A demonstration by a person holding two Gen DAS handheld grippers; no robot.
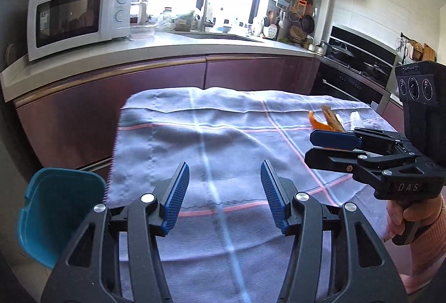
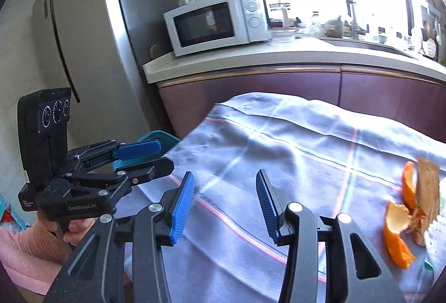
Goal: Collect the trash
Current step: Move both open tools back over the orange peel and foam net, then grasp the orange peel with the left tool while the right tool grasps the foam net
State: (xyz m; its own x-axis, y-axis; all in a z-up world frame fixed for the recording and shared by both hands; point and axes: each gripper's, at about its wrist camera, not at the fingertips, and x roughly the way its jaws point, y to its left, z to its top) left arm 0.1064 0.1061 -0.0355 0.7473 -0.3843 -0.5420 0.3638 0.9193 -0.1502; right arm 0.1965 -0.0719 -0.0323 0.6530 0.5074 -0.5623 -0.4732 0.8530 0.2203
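We judge this to be the gap between pick-ups: both tools are empty over the cloth-covered table [image 1: 223, 135] and the trash is not yet collected. Our left tool [image 1: 224, 191] stands with its ribbed blue pads apart and nothing between them. The right tool [image 2: 224, 199] is likewise open and holds nothing.

The trash sits together near the table's right edge. We see curled orange peel [image 2: 395, 236], bright and waxy outside, pale and matte inside. Touching it lies a crumpled brown paper wrapper [image 2: 426, 191], with something white and lacy just beside it that we cannot identify. A teal plastic bin [image 1: 58, 213], smooth-walled with rounded corners, stands off the table's left edge, well apart from the trash.

Next, we think the right tool should swing toward the right edge, drop onto a piece of peel and close across its curved rim. The peel is thin and springy, the paper light and easily crushed. The cloth is soft, woven, wrinkled and striped pink, so the pads could snag it.
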